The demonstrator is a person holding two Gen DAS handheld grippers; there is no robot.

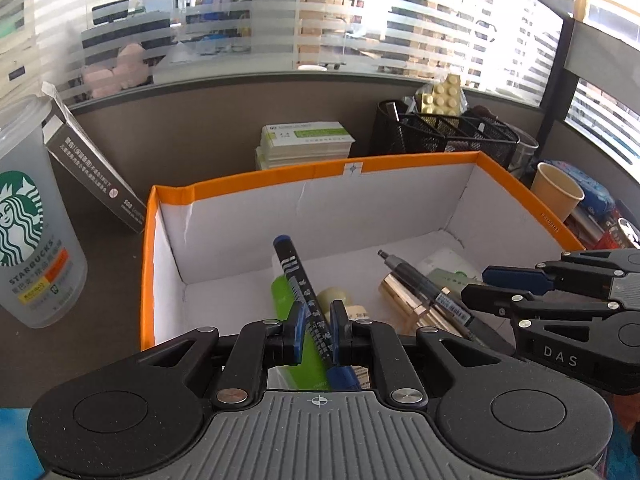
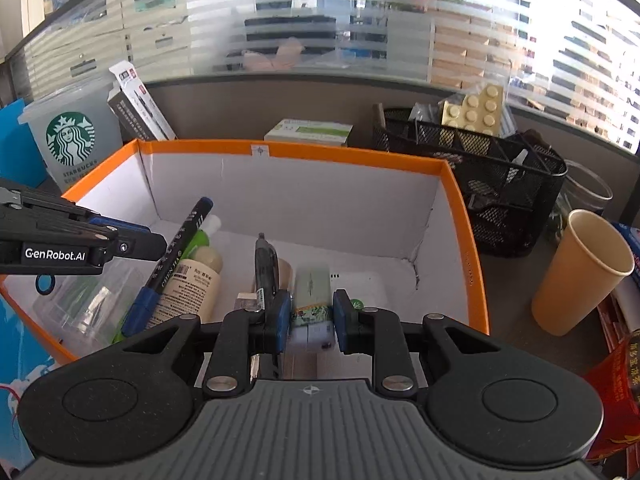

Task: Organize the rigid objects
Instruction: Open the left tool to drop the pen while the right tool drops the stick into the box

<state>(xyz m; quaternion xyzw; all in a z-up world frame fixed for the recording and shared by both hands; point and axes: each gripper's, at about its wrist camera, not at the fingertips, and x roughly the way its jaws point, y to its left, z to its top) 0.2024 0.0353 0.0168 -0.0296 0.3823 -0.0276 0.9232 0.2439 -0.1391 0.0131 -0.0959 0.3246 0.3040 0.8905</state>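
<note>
The left gripper (image 1: pixel 316 330) clamps a blue-capped marker (image 1: pixel 308 304) over the orange-rimmed box (image 1: pixel 256 178); the right gripper (image 2: pixel 310 316) pinches a small green-labelled tube (image 2: pixel 312 300) there. Behind stand a Starbucks cup (image 1: pixel 32 236), mesh organizer (image 2: pixel 480 184), paper cup (image 2: pixel 580 272), and striped glass partition (image 1: pixel 280 20).

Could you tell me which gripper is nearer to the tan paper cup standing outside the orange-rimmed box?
The right gripper, over the box's near right part, is nearer the tan paper cup, which stands just beyond that wall. The left gripper, shut on a black marker, hangs farther left.
</note>
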